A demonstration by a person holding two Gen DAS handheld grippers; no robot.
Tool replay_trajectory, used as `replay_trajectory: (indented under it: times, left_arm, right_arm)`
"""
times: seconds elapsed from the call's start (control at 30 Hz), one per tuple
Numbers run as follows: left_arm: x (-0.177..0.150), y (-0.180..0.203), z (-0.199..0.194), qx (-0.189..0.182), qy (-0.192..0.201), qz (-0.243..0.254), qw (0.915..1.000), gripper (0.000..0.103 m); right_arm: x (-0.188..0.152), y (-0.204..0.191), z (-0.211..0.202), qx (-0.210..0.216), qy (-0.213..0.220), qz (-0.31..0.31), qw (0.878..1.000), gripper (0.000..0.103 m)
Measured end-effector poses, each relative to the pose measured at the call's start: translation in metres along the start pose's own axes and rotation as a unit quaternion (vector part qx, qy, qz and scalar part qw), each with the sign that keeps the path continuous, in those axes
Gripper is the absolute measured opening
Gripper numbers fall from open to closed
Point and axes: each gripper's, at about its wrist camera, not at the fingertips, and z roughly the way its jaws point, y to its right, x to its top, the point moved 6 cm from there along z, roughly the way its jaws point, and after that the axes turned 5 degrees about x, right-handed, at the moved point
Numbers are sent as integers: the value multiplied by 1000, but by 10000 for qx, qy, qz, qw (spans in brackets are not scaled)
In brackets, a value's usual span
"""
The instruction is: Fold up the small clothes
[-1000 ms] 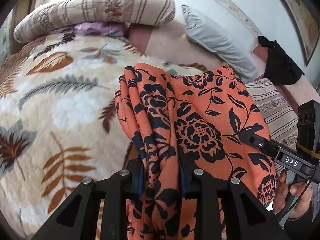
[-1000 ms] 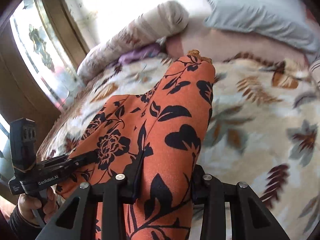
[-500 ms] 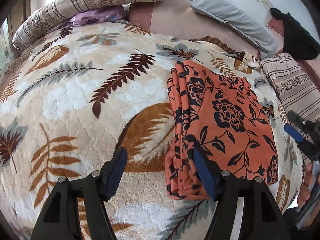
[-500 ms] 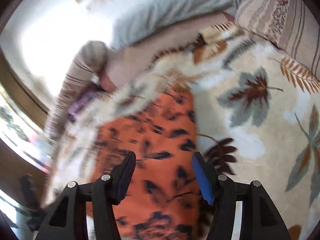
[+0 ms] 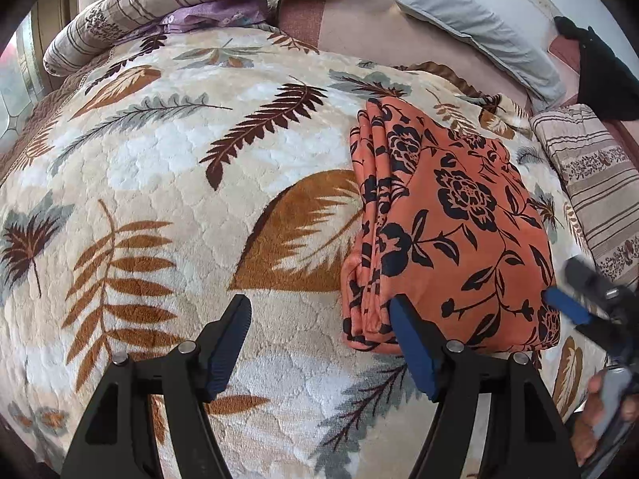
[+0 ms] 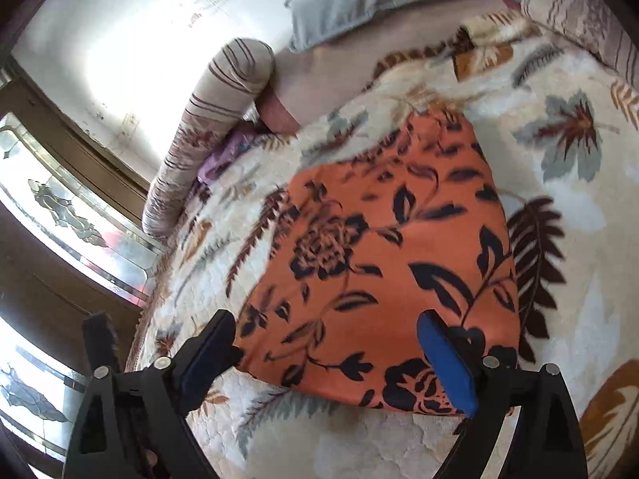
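Now the orange floral garment [image 5: 451, 235] lies folded into a compact rectangle on the leaf-patterned blanket [image 5: 167, 183] that covers the bed, and neither tool is holding it. The left tool [image 5: 319, 343] is spread wide and empty; its right blue pad sits at the garment's near-left corner, while its other finger stands over bare blanket. The right tool [image 6: 339, 363] is likewise wide open and empty, straddling the near edge of the garment [image 6: 379, 263], its blue-padded finger over the cloth's near-right corner. In the left wrist view the right tool [image 5: 587, 303] shows as a blur at the garment's far-right side.

The garment's long axis runs away from both cameras, toward the grey pillow [image 5: 479, 28] and the striped bolster [image 5: 191, 4] at the head of the bed. Its stacked fold edges face left, toward the open blanket. From the left tool the cloth lies ahead and to the right; from the right tool it lies straight ahead, centred between the fingers. By that reading the right hand is the better placed for any next touch, whether a last fold across the long axis or moving the bundle aside. The fold looks essentially complete, though the left edge layers are slightly uneven.
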Motion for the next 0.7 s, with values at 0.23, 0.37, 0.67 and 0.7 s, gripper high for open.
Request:
replay_trajectory:
  times: [0.23, 0.37, 0.67, 0.7]
  left_arm:
    - [-7, 5, -39, 18, 273, 83, 9996, 73]
    - [-14, 17, -75, -3, 637, 149, 9979, 81]
    - [-13, 55, -117, 626, 1126, 491, 9904, 92]
    - [-14, 57, -120, 642, 1145, 471, 9902, 92]
  right_arm:
    - [0, -8, -20, -276, 303, -204, 9990, 93]
    - [-18, -18, -52, -730, 549, -548, 9943, 94]
    - [-50, -4, -116, -2087, 478, -1118, 9704, 95]
    - [-51, -5, -121, -2158, 473, -1231, 9675, 97]
